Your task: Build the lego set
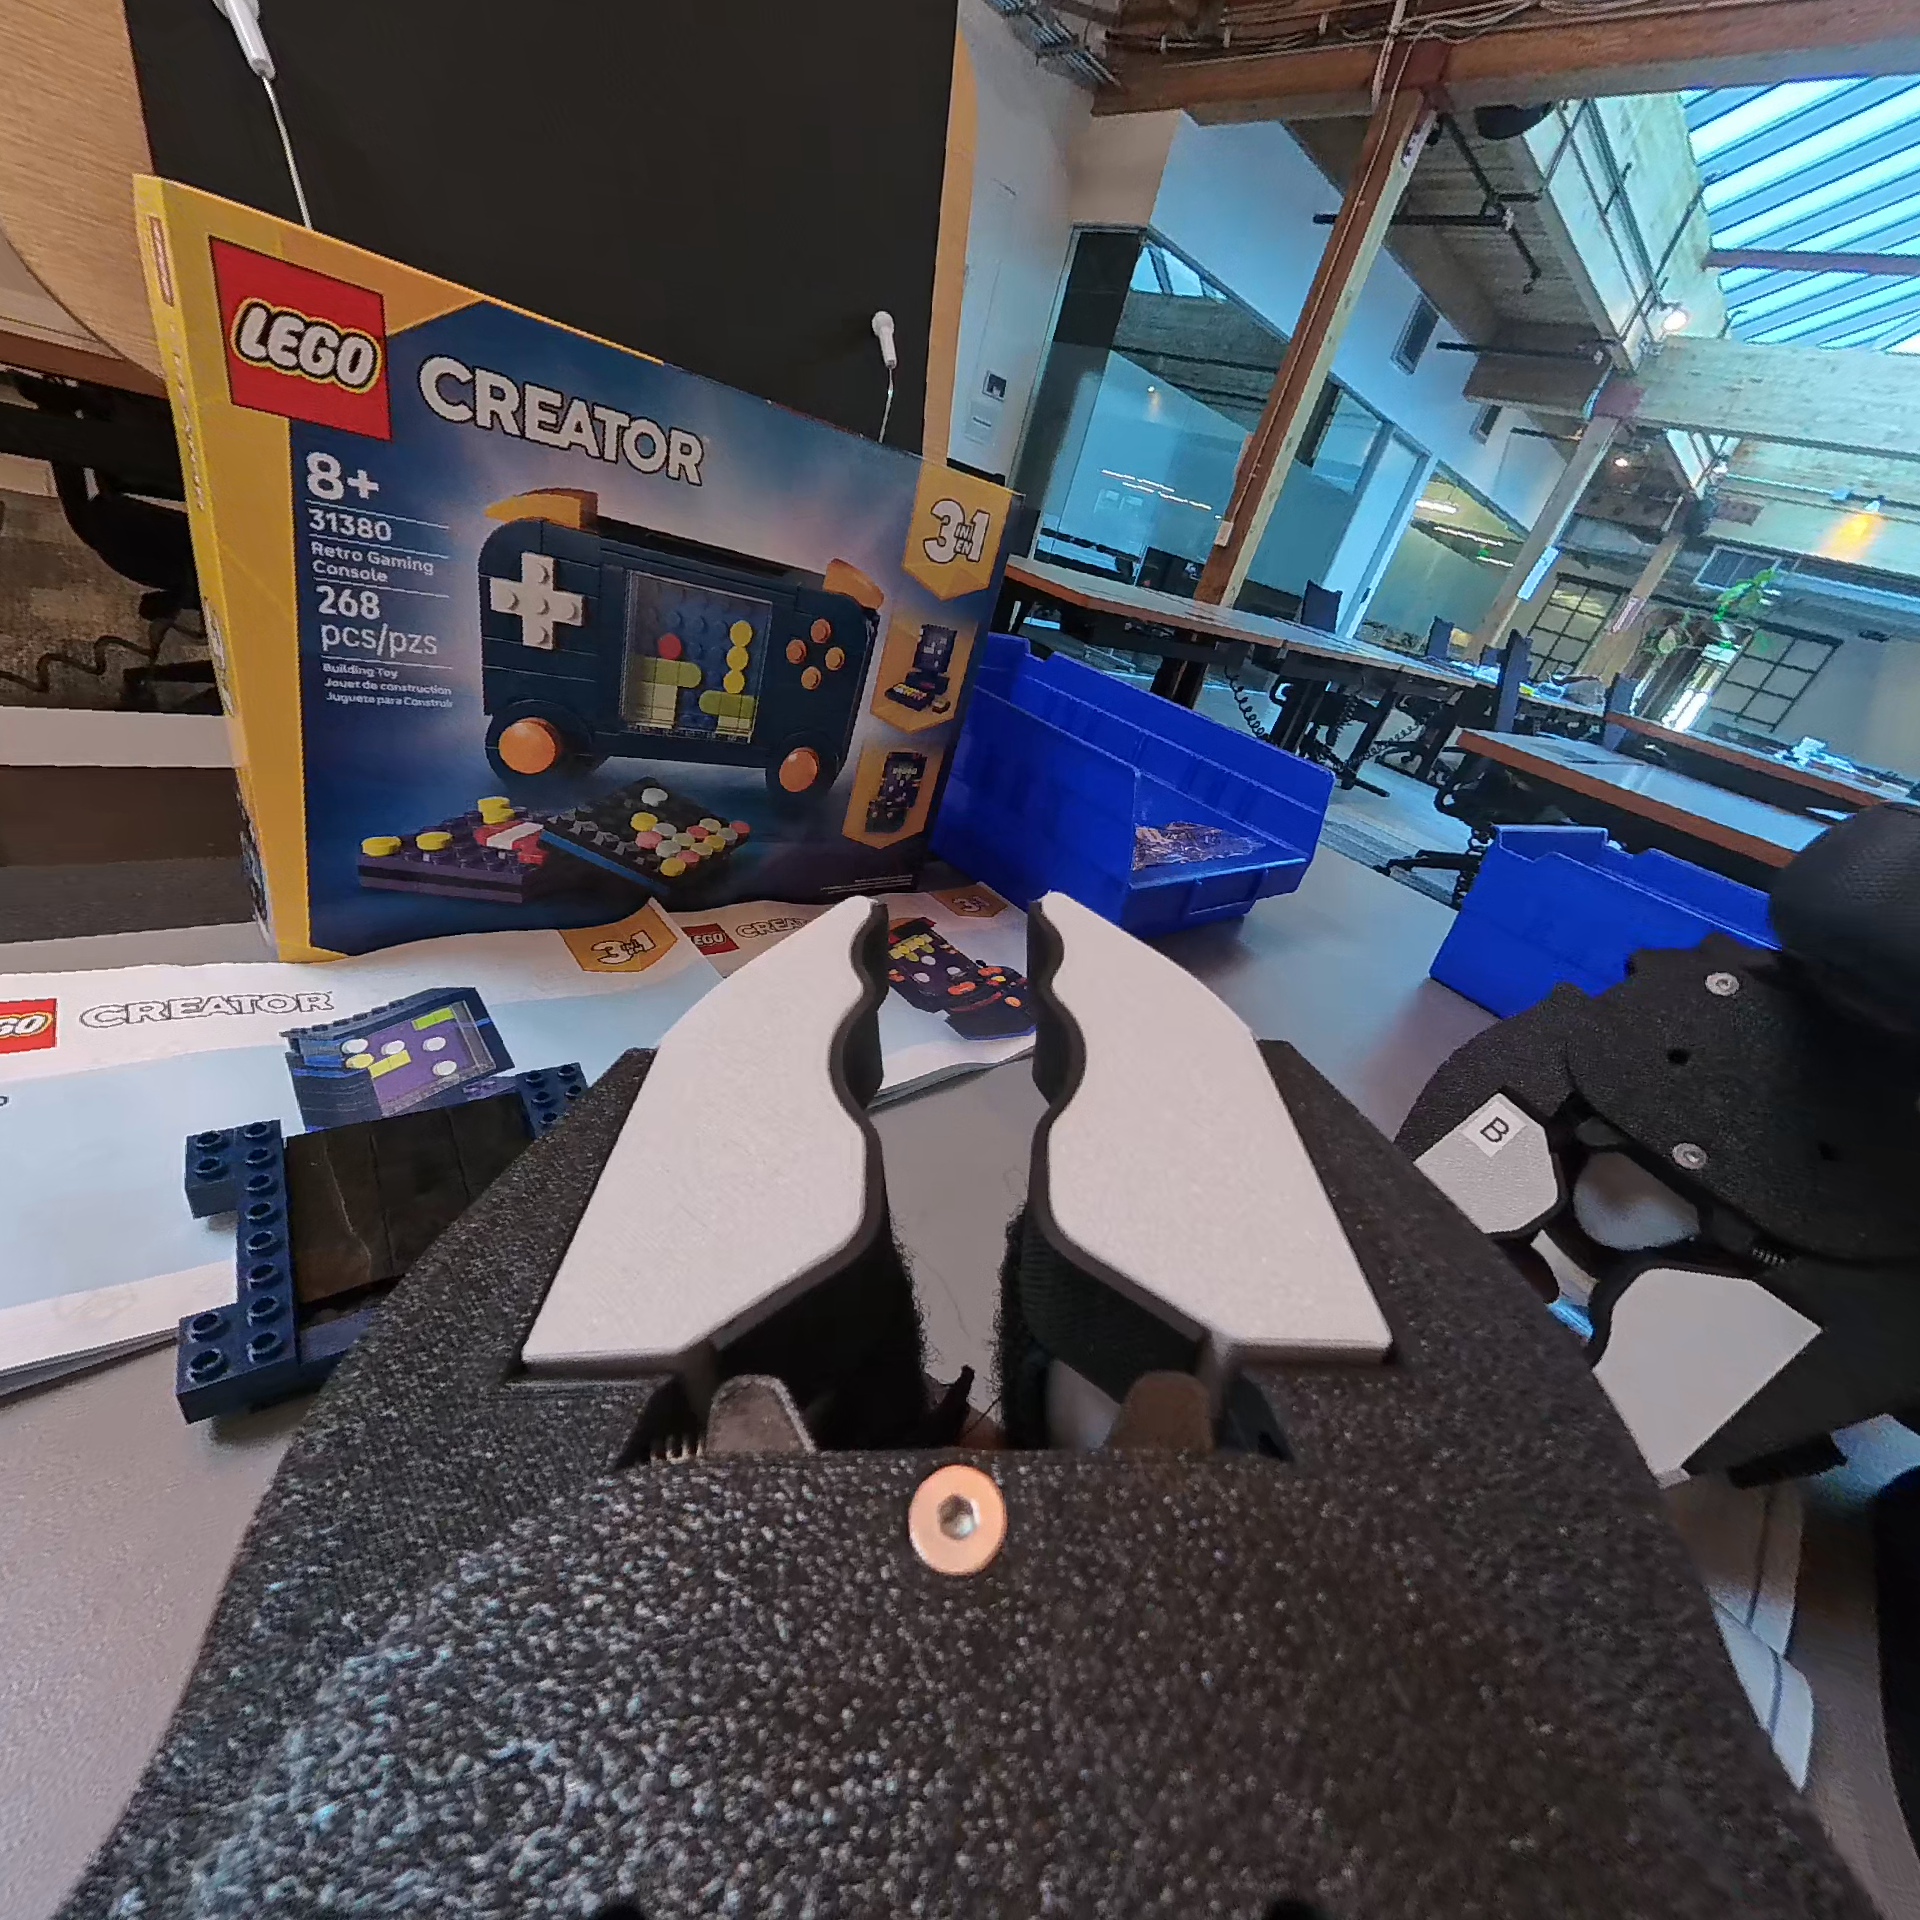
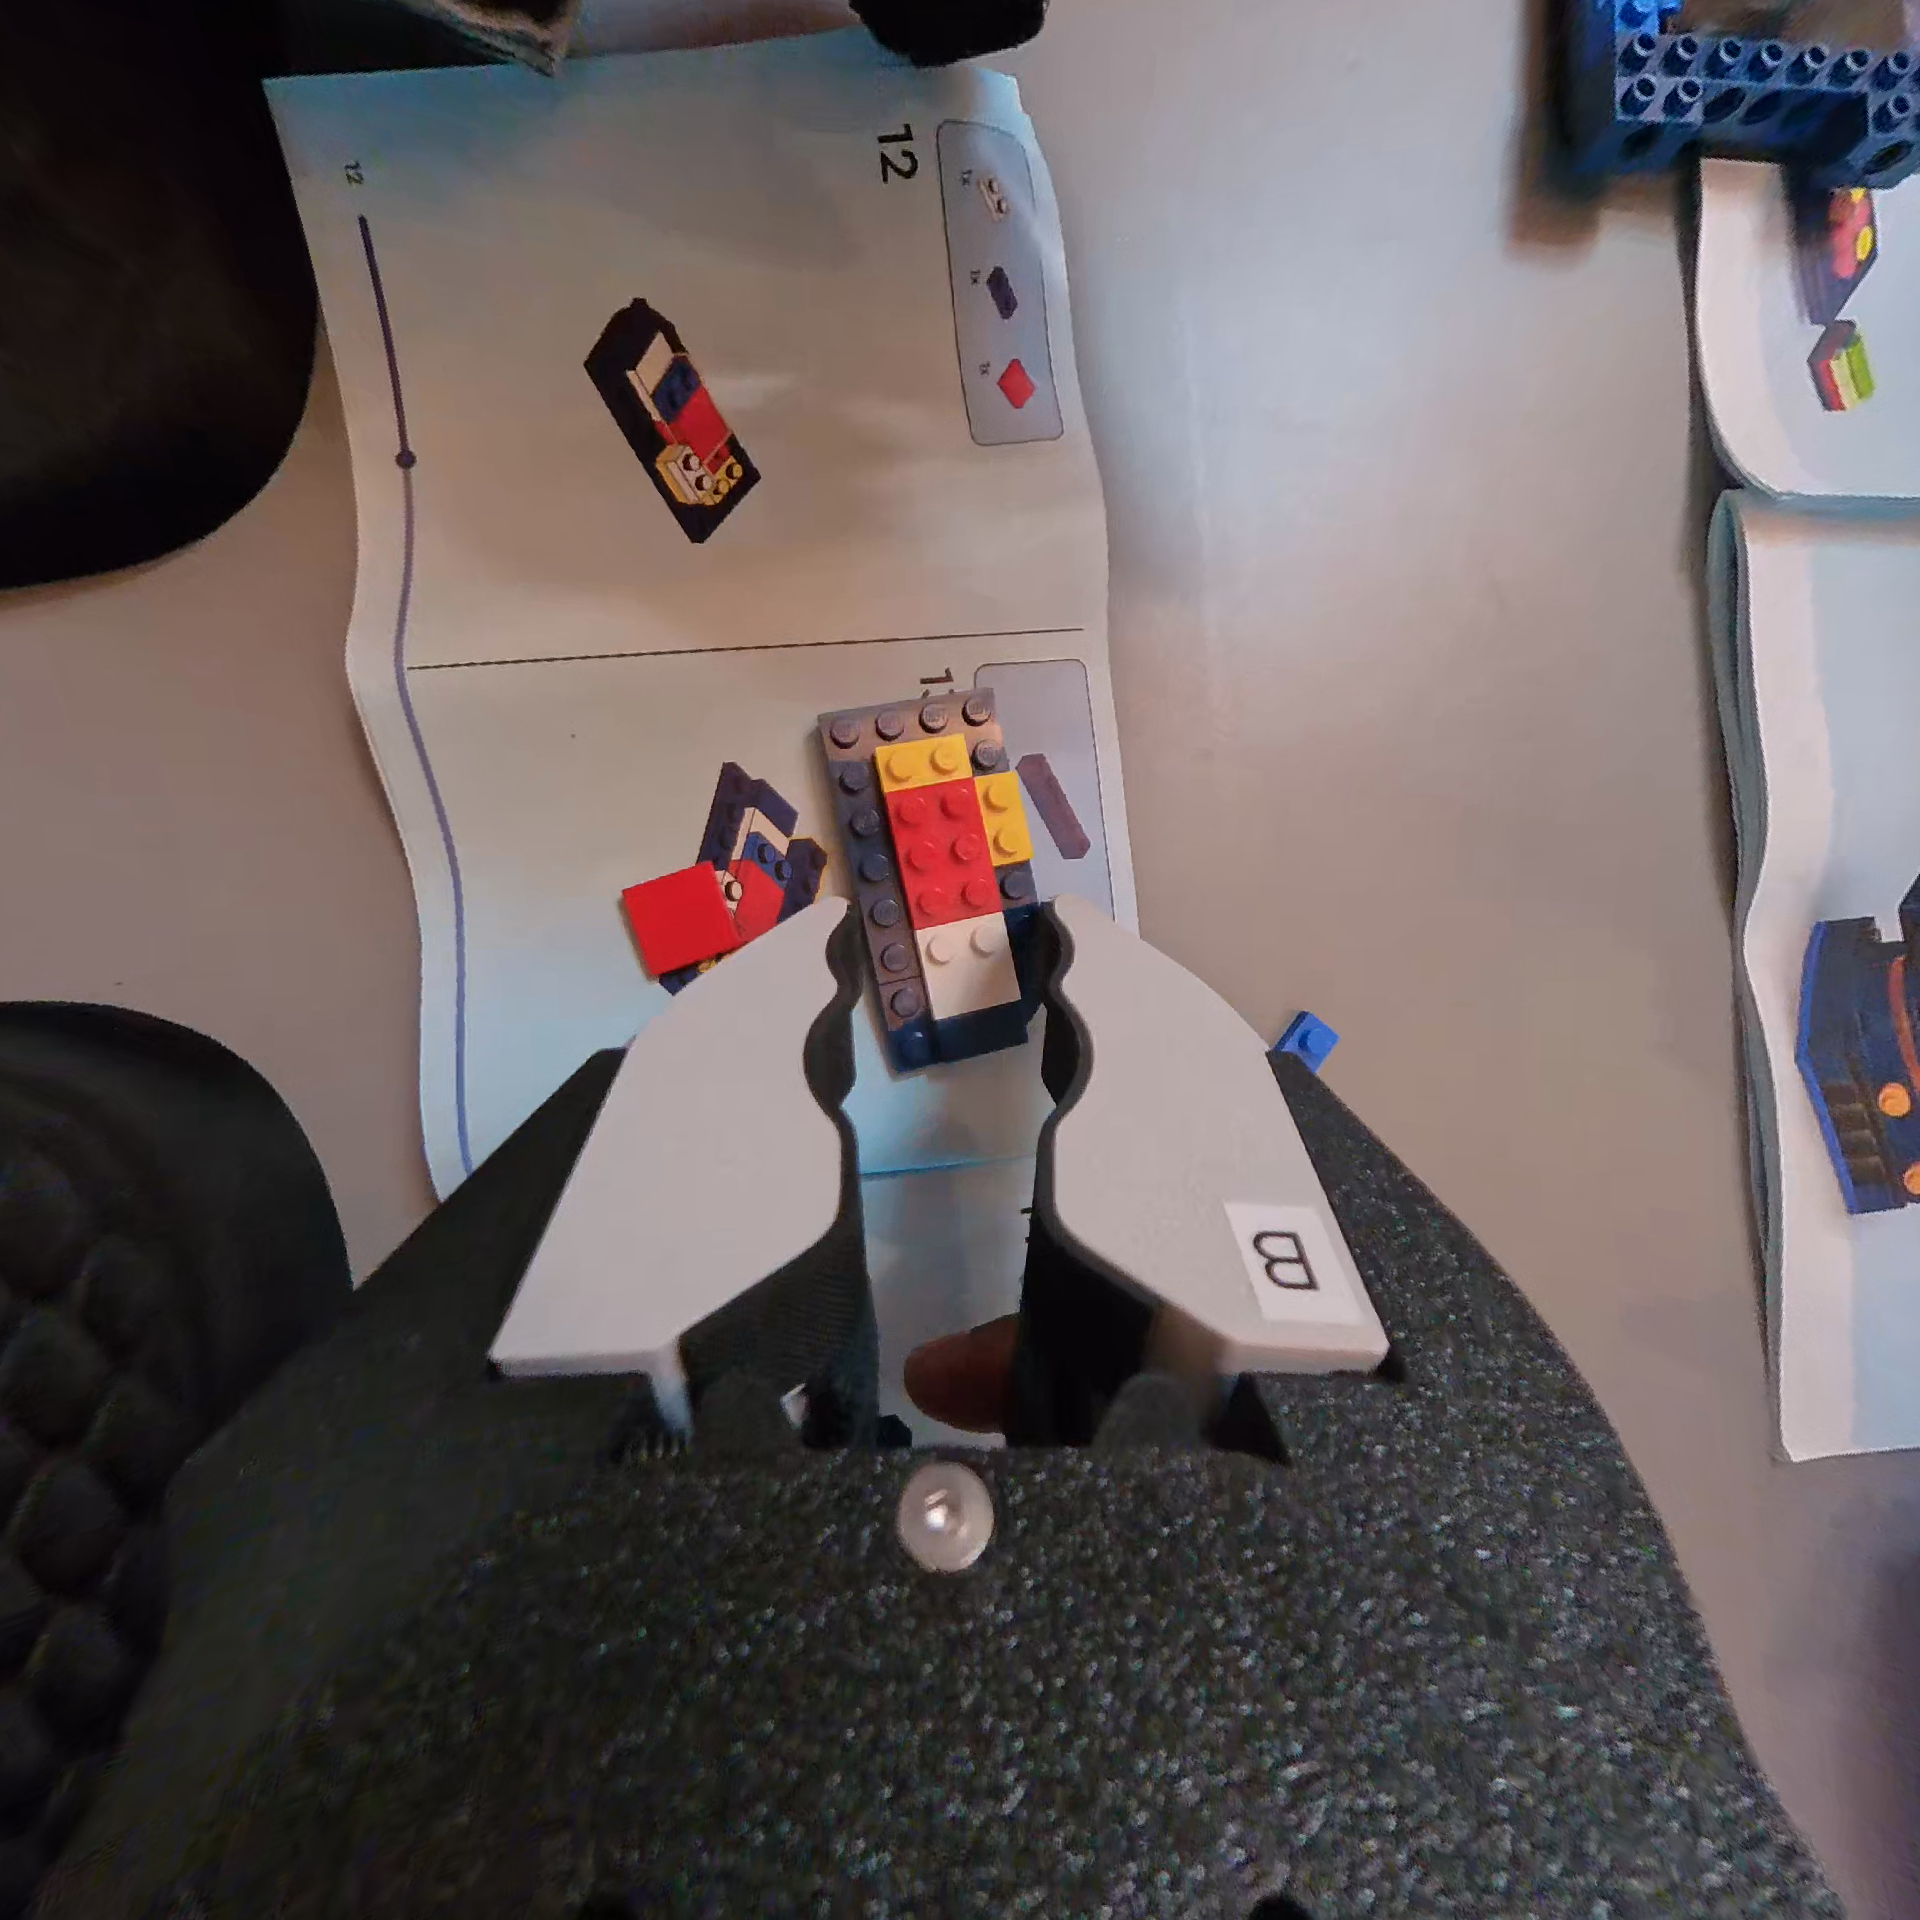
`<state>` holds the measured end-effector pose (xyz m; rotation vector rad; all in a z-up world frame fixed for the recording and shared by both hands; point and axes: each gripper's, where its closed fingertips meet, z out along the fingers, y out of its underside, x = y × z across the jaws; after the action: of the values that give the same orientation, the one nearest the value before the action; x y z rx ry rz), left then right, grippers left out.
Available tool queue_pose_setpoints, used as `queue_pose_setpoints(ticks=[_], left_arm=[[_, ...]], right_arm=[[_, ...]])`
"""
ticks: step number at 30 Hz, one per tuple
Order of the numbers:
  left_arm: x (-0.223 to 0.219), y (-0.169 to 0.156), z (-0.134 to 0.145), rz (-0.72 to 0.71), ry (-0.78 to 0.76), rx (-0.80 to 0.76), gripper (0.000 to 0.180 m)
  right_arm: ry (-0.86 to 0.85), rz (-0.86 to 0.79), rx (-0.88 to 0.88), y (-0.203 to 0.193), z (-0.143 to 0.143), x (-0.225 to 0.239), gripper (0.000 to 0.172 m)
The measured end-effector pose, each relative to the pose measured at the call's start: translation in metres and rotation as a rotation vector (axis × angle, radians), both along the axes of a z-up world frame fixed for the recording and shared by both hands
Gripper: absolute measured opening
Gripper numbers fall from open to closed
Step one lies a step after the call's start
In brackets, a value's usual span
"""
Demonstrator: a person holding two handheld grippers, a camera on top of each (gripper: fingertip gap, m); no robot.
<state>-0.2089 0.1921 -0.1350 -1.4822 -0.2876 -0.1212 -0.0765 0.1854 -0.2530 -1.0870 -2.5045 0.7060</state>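
A large open hall is seen beyond the grey tabletop [image 1: 1299, 997], with long wood-topped desks [image 1: 1351, 634] set in rows on dark frames and office chairs [image 1: 1455, 821] drawn up beside them. Timber posts [image 1: 1309, 343] and beams [image 1: 1558, 42] are carried up to a slatted skylight [image 1: 1808, 177], through which blue daylight is admitted, and glass partitions [image 1: 1122, 436] are ranged along the far side. A black panel [image 1: 582, 156] edged in pale wood is stood close behind the table.

Bright daylight through skylight [image 1: 1808, 197] and glass walls, left view sharp. Right view dimmer, warm-toned, soft shadows, mild motion blur at corners. Strong fisheye bending at edges.
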Motion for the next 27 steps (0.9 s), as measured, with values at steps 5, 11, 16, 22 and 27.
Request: queue_pose_setpoints(ticks=[5, 11, 16, 22, 27], left_arm=[[0.000, 0.000, 0.000, -0.002, 0.002, -0.002, 0.025], [0.003, 0.002, -0.001, -0.008, 0.029, -0.018, 0.025], [0.005, 0.003, -0.002, -0.013, 0.051, -0.029, 0.025], [0.006, 0.003, -0.002, -0.017, 0.046, -0.029, 0.025], [0.010, 0.005, -0.005, -0.043, 0.045, -0.055, 0.025]], right_arm=[[0.023, 0.017, -0.109, -0.007, 0.007, 0.001, 0.042], [0.081, 0.055, -0.188, -0.009, 0.010, -0.001, 0.041], [0.120, 0.083, -0.176, -0.009, 0.008, -0.002, 0.035], [0.115, 0.078, -0.164, -0.009, 0.006, -0.003, 0.034], [0.118, 0.073, -0.148, -0.008, 0.003, -0.004, 0.034]])
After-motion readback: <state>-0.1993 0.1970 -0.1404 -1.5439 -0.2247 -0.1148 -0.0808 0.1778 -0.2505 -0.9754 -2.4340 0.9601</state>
